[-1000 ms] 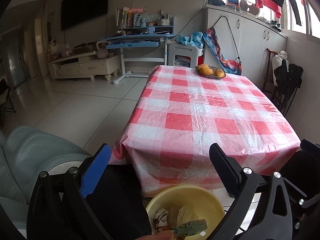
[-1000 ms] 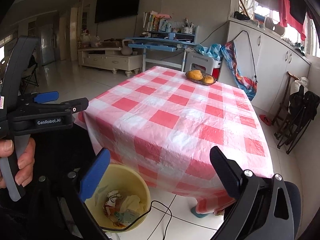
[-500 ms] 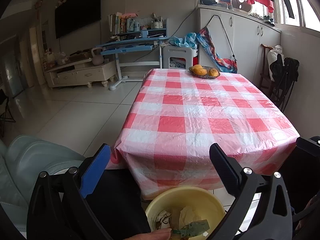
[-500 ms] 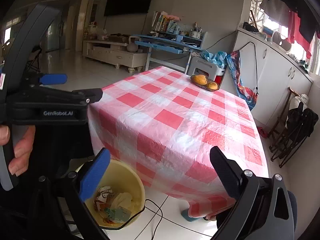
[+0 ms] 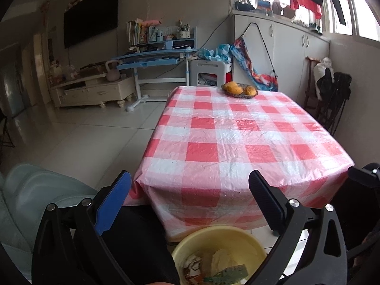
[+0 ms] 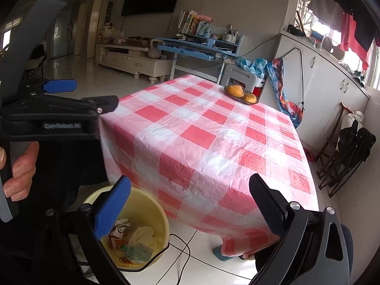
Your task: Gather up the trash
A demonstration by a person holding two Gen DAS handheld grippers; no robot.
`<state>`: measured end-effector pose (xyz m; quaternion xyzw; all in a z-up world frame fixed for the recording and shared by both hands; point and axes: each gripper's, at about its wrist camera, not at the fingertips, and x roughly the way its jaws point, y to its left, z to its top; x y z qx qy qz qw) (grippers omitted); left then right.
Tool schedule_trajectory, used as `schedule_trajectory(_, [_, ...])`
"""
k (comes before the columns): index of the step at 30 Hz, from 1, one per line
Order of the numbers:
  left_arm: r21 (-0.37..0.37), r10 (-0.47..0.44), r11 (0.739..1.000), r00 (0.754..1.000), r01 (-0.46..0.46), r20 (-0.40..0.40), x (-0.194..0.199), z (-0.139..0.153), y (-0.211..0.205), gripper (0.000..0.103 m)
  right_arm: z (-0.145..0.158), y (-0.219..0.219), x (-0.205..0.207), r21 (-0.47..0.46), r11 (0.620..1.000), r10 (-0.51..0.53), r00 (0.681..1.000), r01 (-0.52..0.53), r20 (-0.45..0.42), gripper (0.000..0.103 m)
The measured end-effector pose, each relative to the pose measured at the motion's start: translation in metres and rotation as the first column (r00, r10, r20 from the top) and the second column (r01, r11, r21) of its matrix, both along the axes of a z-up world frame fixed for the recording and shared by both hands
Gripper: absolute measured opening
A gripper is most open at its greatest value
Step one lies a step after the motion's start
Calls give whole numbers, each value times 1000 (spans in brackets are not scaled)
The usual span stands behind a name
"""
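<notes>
A yellow bin (image 5: 204, 239) stands on the floor by the table's near edge and holds paper scraps, a white wad (image 5: 223, 258) and a green packet (image 5: 228, 274). It also shows in the right wrist view (image 6: 152, 211) with the trash (image 6: 133, 242) inside. My left gripper (image 5: 190, 185) is open and empty, above the bin and facing the table. My right gripper (image 6: 190, 187) is open and empty, over the table's near corner. The left gripper (image 6: 95, 99) shows from the side in the right wrist view.
The table with a red-and-white checked cloth (image 5: 237, 137) carries a bowl of oranges (image 5: 239, 90) at its far end. A black cable (image 6: 182, 247) lies on the floor by the bin. A pale sofa arm (image 5: 35, 190) is at the left. Folded chairs (image 6: 349, 152) stand at the right.
Both grippers have risen and tilted up a little, so the table sits lower in the views. The bin's contents are unchanged. Both grippers stay open.
</notes>
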<state>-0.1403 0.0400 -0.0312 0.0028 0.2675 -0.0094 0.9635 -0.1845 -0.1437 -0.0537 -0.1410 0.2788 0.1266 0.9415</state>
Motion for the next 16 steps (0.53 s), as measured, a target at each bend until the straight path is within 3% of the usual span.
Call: schedule_trajectory(16, [-9, 12, 1000, 996, -13, -91, 17, -16, 2, 96, -3, 1, 4, -19, 999, -36, 999, 36, -3, 95])
